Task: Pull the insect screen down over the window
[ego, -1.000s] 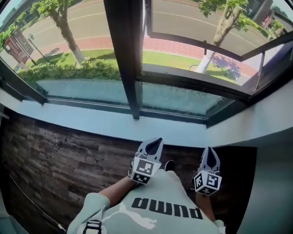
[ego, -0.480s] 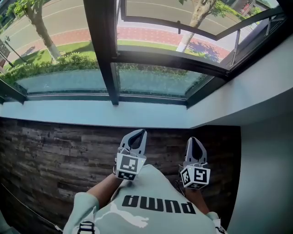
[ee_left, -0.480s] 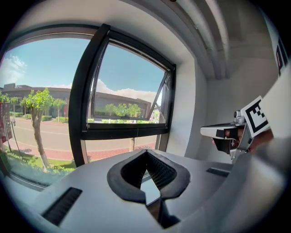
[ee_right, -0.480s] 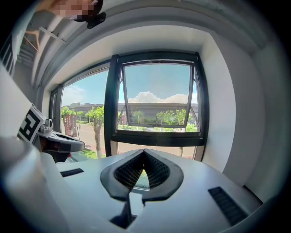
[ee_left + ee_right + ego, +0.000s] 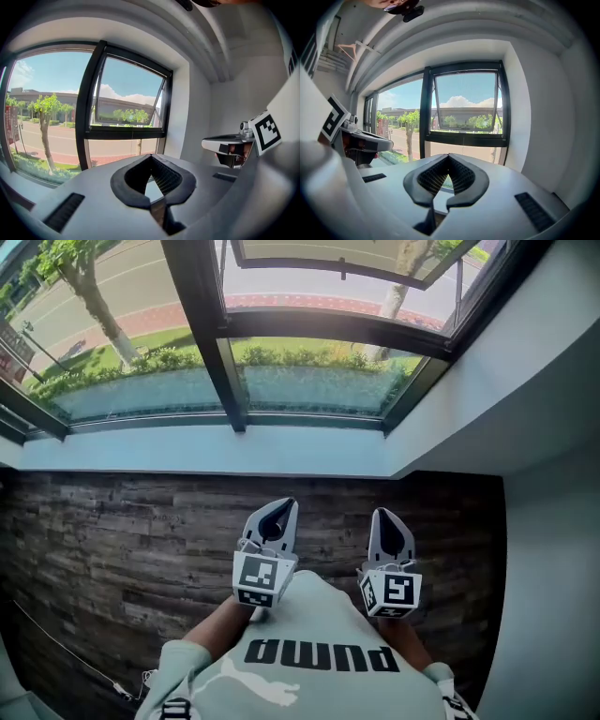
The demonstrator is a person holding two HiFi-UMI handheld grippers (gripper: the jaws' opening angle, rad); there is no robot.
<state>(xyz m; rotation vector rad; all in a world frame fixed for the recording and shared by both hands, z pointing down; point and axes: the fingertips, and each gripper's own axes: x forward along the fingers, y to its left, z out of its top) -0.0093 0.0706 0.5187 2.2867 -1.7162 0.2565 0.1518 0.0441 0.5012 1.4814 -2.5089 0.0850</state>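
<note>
The window (image 5: 309,343) has a dark frame with a vertical mullion (image 5: 211,343), and its right pane (image 5: 129,101) has a sash tilted open outward. No insect screen shows over the glass. My left gripper (image 5: 280,509) and right gripper (image 5: 388,515) are held side by side over the floor, short of the sill, both pointing at the window. The left gripper (image 5: 151,157) is shut with nothing in it. So is the right gripper (image 5: 449,157), facing the right pane (image 5: 465,101). Each gripper also shows from the side in the other's view.
A white sill (image 5: 216,451) runs under the window, above a dark wood-plank floor (image 5: 103,540). A white wall (image 5: 553,474) closes the right side. A thin cable (image 5: 56,648) lies on the floor at left. A hanger rack (image 5: 349,49) hangs at upper left.
The head view has shifted toward the right pane: the mullion slid left and the right wall came nearer. Both grippers stayed side by side and shut, carried along toward the window.
</note>
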